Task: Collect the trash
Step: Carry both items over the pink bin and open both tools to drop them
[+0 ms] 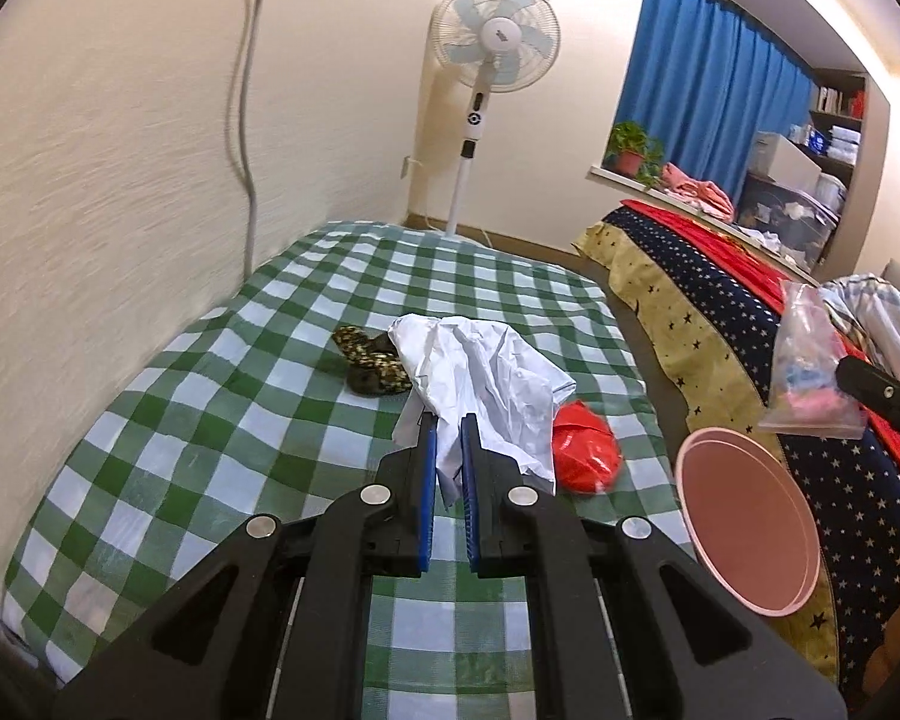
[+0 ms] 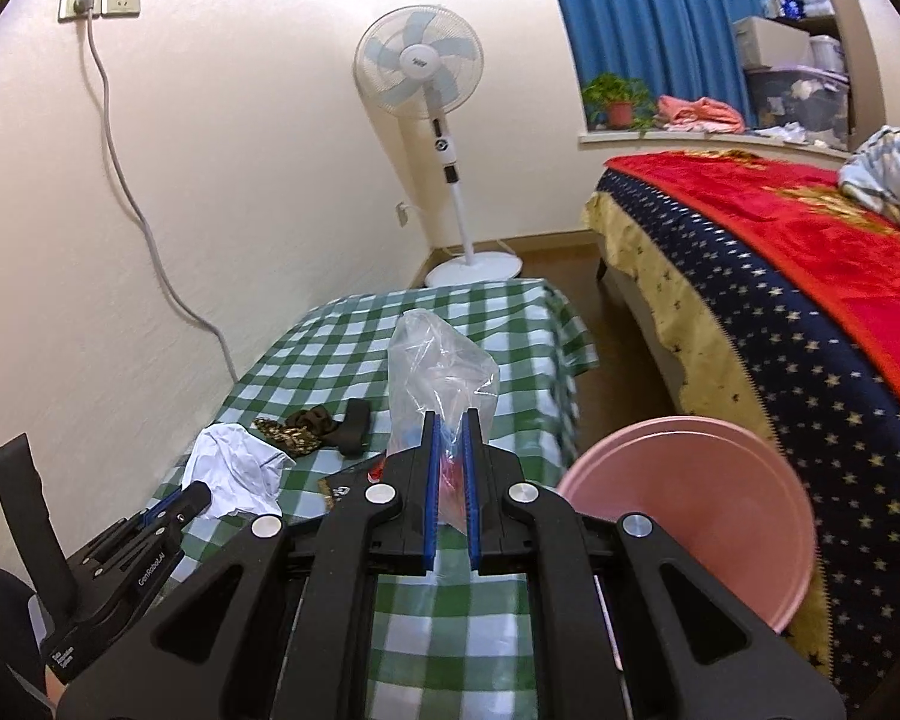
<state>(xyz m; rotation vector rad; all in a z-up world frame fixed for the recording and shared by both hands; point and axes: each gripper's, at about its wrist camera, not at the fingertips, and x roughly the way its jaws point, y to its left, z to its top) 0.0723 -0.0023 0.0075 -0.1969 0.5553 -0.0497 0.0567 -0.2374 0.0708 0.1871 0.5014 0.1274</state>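
My left gripper [image 1: 448,420] is shut on a crumpled white paper [image 1: 486,378] and holds it above the green checked table [image 1: 210,420]. My right gripper [image 2: 450,417] is shut on a clear plastic bag [image 2: 438,366] with red and blue bits inside; the bag also shows in the left wrist view [image 1: 810,360]. A pink bin [image 1: 750,522] stands beside the table on the right, and is also in the right wrist view [image 2: 690,504]. A red wrapper [image 1: 588,450] lies on the table. The left gripper with the paper [image 2: 234,468] shows in the right wrist view.
Camouflage and dark cloth items [image 1: 372,360] lie on the table. A standing fan [image 1: 498,42] is in the corner. A bed with starred cover [image 1: 720,300] runs along the right. A cable [image 2: 138,210] hangs down the wall.
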